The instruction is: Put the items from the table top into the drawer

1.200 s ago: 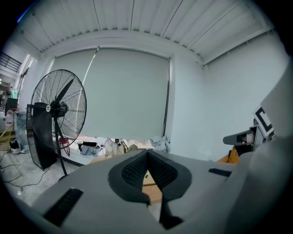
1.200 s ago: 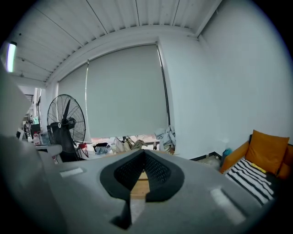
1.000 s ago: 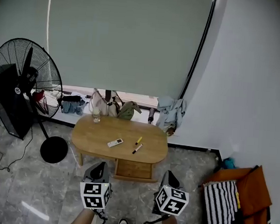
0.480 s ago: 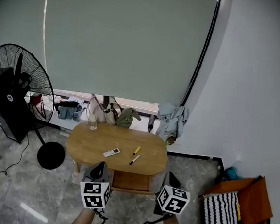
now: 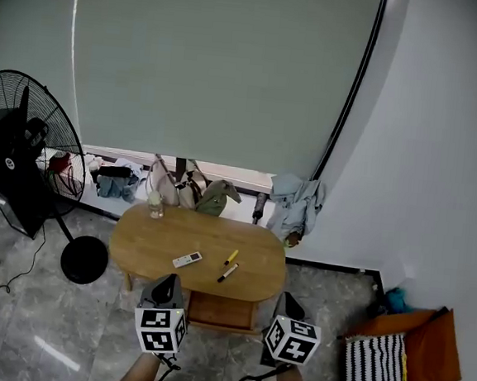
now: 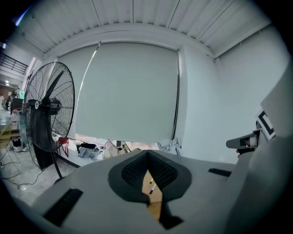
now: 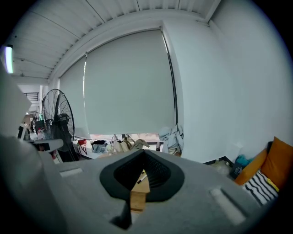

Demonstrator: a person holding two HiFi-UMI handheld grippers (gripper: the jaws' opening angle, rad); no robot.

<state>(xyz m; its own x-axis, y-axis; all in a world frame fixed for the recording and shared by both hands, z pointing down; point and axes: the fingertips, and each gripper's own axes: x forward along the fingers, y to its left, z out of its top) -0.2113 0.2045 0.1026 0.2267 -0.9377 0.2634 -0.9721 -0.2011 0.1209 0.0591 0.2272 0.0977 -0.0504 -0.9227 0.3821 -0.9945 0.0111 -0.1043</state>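
An oval wooden table (image 5: 150, 252) stands ahead of me with a drawer (image 5: 221, 310) under its near edge. On top lie a white remote (image 5: 187, 260), a yellow marker (image 5: 232, 256) and a black marker (image 5: 228, 272). A small glass (image 5: 156, 207) stands at the far left corner. My left gripper (image 5: 167, 281) and right gripper (image 5: 287, 300) hover side by side over the floor just short of the table, both shut and empty. In the left gripper view the left gripper (image 6: 147, 160) points at the table. The right gripper (image 7: 143, 157) does the same in its own view.
A big black standing fan (image 5: 25, 167) is at the left of the table. Bags and clothes (image 5: 190, 191) line the sill behind it. Orange cushions and a striped cloth (image 5: 402, 357) lie at the right by the white wall.
Both grippers have moved forward together toward the table and stayed shut. The fan has slid toward the picture's left edge.
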